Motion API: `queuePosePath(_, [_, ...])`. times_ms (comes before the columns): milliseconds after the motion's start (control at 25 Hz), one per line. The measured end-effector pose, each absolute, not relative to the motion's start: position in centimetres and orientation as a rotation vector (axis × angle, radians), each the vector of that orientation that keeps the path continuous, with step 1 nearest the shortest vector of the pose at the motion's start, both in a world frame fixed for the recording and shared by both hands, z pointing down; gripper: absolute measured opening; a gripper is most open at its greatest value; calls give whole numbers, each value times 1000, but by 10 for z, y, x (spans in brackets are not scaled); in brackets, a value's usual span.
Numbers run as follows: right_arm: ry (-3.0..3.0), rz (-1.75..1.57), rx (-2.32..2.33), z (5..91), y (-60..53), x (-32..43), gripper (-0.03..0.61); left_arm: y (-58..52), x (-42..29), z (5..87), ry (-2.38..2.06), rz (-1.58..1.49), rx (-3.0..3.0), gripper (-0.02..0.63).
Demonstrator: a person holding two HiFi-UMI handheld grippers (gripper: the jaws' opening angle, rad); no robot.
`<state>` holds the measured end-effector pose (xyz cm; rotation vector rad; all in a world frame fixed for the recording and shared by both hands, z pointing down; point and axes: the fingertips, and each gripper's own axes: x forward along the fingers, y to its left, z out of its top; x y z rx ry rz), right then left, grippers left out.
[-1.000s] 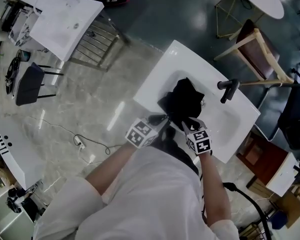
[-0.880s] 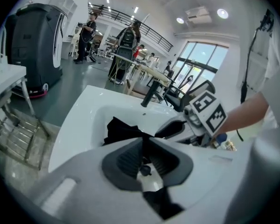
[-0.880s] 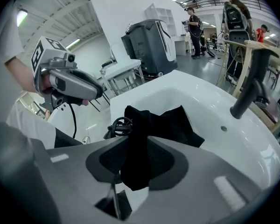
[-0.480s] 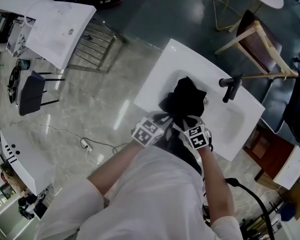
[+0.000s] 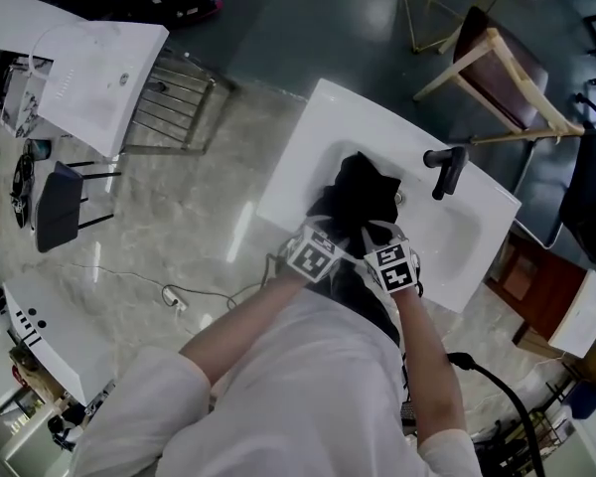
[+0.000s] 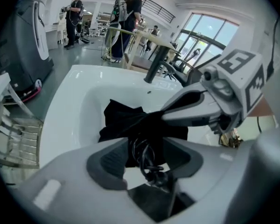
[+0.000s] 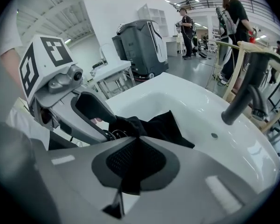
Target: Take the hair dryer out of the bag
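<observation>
L gripper (image 6: pixel 147 158): jaws wide apart & opening, a coiled black cord (image 6: pixel 140 147) is between them, but the pads do not press it. R gripper (image 7: pixel 135 164), just beside it: jaws closing, nearly together, w/ a fold of the black bag (image 5: pixel 363 192) pinched between. Bag lies crumpled in the basin of the white sink (image 5: pixel 308 132), at the near side; dryer itself cannot be seen, only the cord at the bag's near end, & a black tap (image 5: pixel 447 172) stands on the far rim.
</observation>
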<state>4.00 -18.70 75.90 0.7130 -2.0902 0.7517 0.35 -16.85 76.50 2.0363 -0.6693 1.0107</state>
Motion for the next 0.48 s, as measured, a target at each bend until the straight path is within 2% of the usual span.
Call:
queuePosePath(280, [-2106,777,784,749,-199,44,17,-172,17,800,-645,1139,1957,268])
queuePosePath(480, [-2108,798,821,750,-206,46,17,-172,21,819,-649,1238,1907,278])
